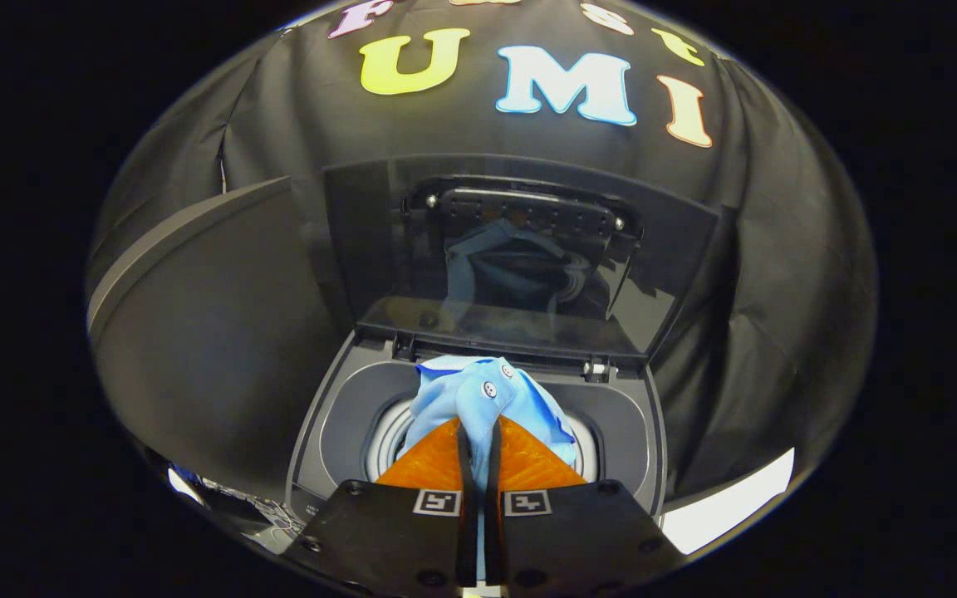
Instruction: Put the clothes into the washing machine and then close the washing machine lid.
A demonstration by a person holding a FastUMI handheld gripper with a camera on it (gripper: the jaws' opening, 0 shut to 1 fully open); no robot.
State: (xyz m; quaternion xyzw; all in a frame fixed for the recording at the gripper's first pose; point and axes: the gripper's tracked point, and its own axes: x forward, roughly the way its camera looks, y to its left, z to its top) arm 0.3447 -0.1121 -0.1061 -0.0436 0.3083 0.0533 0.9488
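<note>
Fingers: the gripper (478, 425) is clamped on the blue shirt (478, 394).
Shirt: bunched above the washing machine (325, 432) drum opening.
Lid (520, 249): upright at the machine's back edge.

Light blue garment (478, 399) with white buttons — bunched, pinched between the closed fingers of the gripper (478, 432), hanging over the drum mouth. Washing machine (337, 415), dark grey top-loader, round opening just ahead of the fingers. Lid (520, 249) — glossy dark panel, raised upright at 12 o'clock beyond the garment.
</note>
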